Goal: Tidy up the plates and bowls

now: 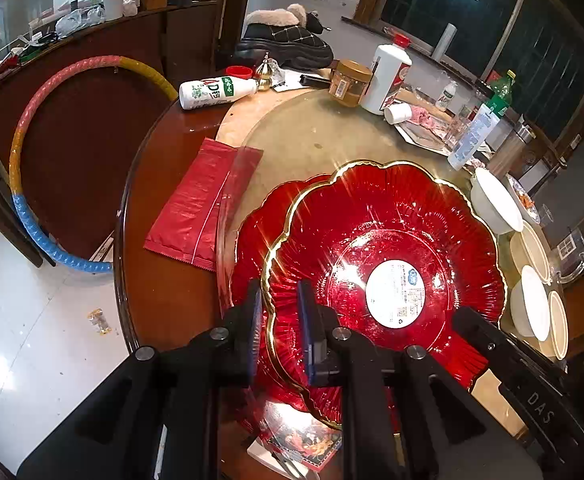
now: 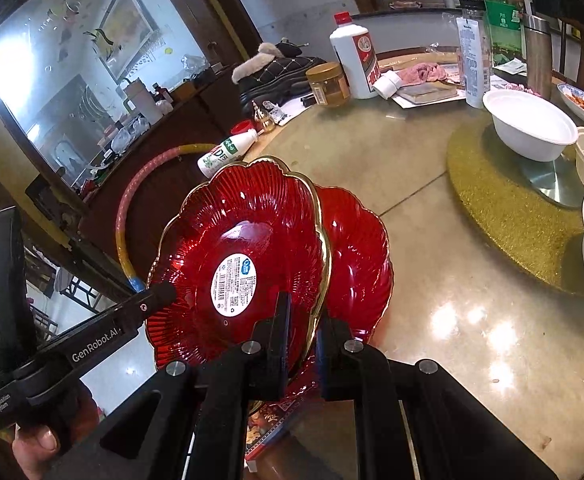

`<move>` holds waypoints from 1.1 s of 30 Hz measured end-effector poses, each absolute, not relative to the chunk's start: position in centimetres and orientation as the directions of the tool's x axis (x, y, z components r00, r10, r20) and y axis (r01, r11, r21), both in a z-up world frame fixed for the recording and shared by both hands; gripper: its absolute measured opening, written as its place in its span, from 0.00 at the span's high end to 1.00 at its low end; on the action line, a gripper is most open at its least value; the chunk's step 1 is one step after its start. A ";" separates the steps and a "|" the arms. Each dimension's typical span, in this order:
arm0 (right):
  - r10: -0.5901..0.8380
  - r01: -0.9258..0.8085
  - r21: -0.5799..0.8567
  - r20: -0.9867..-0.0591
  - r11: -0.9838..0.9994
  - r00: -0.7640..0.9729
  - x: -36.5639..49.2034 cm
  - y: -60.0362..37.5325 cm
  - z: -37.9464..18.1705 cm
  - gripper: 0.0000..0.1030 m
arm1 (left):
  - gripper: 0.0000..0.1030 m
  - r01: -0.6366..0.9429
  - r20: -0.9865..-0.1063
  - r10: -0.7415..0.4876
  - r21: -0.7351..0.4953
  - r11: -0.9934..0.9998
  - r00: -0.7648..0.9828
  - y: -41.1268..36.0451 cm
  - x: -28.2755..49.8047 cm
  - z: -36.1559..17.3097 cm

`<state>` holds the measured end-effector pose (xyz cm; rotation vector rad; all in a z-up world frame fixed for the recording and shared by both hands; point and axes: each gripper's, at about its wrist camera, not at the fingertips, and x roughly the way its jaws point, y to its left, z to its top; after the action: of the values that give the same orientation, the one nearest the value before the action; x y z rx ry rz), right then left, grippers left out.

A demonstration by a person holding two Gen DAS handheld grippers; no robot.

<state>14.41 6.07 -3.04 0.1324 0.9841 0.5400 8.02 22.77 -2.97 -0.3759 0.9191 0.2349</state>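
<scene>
On the counter (image 2: 471, 280) near its front edge we hold the top red plate (image 1: 391, 232) tilted over a second red plate (image 2: 355, 248). Our left gripper (image 1: 279, 312) and right gripper (image 2: 305, 332) each have fingers clamped on its gold rim. White bowls (image 2: 531, 128) sit toward the right edge.

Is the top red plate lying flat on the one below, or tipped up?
Tipped up. The top red plate stands at an angle on the lower plate, its labelled underside showing, rim pinched by both tools.
</scene>
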 end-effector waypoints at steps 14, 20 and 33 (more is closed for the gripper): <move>0.471 -0.363 0.334 -0.781 0.870 0.410 15.5 6.4 -4.7 0.90 | 0.86 -0.374 -0.830 0.050 -0.196 0.907 0.556 22.8 9.2 -4.6; 0.462 -0.356 0.330 -0.790 0.874 0.402 16.4 6.7 -5.5 0.90 | 0.86 -0.386 -0.841 0.065 -0.176 0.906 0.537 22.7 10.1 -5.3; 0.435 -0.352 0.306 -0.813 0.885 0.387 17.3 7.0 -6.9 0.89 | 0.86 -0.409 -0.861 0.088 -0.146 0.901 0.501 22.3 11.1 -6.5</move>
<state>17.33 6.98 -6.92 0.0885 1.0612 0.5013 11.09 22.31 -6.51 -0.3542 1.0057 0.3081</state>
